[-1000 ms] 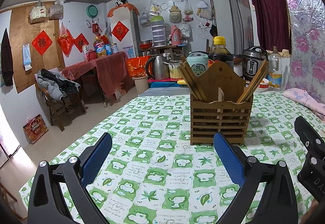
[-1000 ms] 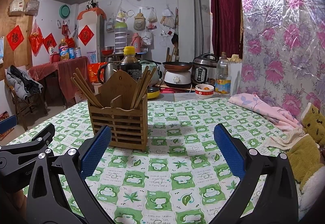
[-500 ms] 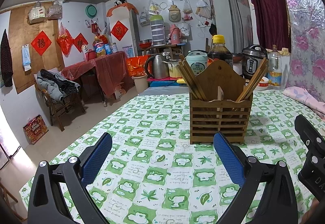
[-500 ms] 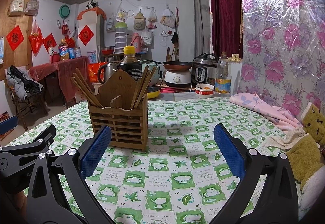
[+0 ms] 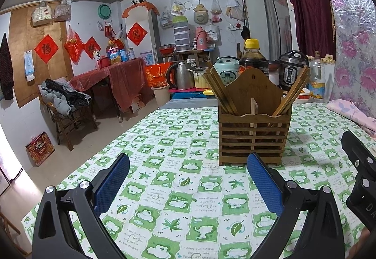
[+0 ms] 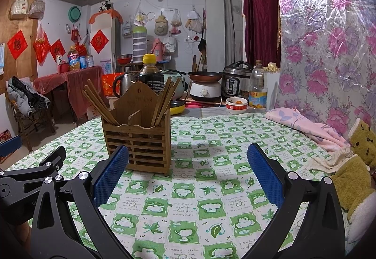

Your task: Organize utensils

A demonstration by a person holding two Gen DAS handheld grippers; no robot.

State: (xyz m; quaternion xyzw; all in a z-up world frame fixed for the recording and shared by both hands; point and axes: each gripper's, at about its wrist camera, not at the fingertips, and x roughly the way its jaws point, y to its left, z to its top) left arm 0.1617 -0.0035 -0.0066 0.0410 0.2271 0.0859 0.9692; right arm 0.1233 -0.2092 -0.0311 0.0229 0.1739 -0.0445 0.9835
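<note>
A slatted wooden utensil holder (image 5: 254,134) stands upright on the green-and-white checked tablecloth (image 5: 183,179). Brown chopsticks lean out of its left compartment (image 5: 217,92) and its right compartment (image 5: 295,92). It also shows in the right wrist view (image 6: 141,141). My left gripper (image 5: 188,165) is open and empty, a short way in front of the holder and to its left. My right gripper (image 6: 188,158) is open and empty, in front of the holder and to its right.
A dark soy sauce bottle (image 6: 150,75) stands behind the holder. Rice cookers, a kettle and a bowl (image 6: 236,105) crowd the far table edge. A pink cloth (image 6: 305,125) and a plush toy (image 6: 352,165) lie at the right. A chair (image 5: 63,115) stands on the floor left.
</note>
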